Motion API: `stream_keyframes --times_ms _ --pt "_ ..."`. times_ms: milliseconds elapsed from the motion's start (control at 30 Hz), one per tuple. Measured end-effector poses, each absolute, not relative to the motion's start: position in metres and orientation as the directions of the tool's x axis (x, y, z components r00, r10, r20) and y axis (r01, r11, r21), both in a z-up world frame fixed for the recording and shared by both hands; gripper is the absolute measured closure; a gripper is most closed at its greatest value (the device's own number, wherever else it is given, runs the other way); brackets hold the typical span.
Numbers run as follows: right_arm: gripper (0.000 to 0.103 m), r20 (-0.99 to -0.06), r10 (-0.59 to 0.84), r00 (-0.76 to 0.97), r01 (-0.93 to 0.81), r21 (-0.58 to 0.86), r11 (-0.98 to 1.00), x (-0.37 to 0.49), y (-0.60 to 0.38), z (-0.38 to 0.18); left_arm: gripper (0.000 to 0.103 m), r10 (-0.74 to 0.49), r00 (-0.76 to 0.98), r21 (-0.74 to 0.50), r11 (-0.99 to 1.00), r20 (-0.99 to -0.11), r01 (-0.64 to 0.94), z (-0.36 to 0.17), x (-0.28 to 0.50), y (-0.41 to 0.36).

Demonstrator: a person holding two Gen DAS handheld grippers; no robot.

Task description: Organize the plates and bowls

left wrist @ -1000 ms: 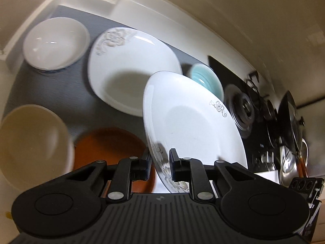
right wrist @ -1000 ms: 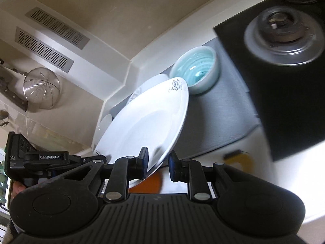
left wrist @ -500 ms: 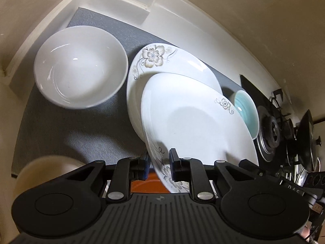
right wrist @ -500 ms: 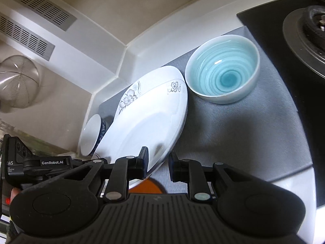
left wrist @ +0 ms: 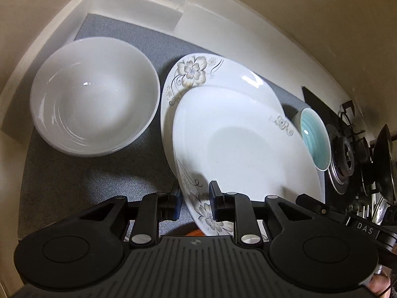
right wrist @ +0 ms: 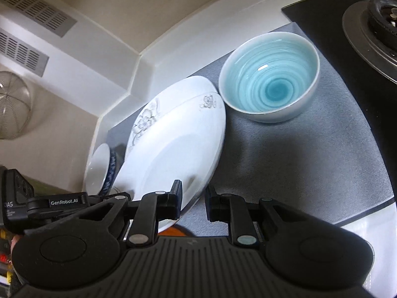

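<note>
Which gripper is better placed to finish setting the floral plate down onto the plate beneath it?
Left. The left gripper has its jaws around the upper plate's near rim over the lower plate; the right gripper only straddles the rim's edge, jaws apart.

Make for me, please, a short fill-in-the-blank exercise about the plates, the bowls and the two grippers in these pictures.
1. The upper plate lies tilted over another plate with a ____ pattern.
2. The left gripper has the rim of the upper ____ between its fingers.
3. The bowl to the right of the plates is ____ inside.
4. The white bowl stands on a grey ____.

Missing words: flower; plate; blue; mat
</note>
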State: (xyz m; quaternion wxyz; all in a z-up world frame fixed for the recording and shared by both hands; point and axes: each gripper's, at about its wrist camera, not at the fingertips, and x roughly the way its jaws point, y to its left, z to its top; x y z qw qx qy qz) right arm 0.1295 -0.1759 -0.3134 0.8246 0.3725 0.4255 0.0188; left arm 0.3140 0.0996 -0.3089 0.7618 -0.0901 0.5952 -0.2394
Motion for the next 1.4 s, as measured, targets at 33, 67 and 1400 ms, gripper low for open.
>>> stream_keyframes --times_ms 33,67,1400 --pt "0.085 -0.689 0.342 0.639 0.284 0.624 0.728 0.131 -0.175 -0.314 0.078 -0.474 0.174 -0.427 0.869 -0.863 0.249 -0.309 0.313 0.101" --pt "0.085 -0.689 0.335 0.642 0.282 0.619 0.733 0.132 -0.175 -0.315 0.079 -0.476 0.173 -0.43 0.868 -0.862 0.25 -0.308 0.311 0.102" --pt "0.087 -0.776 0.247 0.58 0.18 0.418 0.89 0.161 -0.168 -0.312 0.086 -0.493 0.282 -0.446 0.868 -0.823 0.216 -0.314 0.304 0.117"
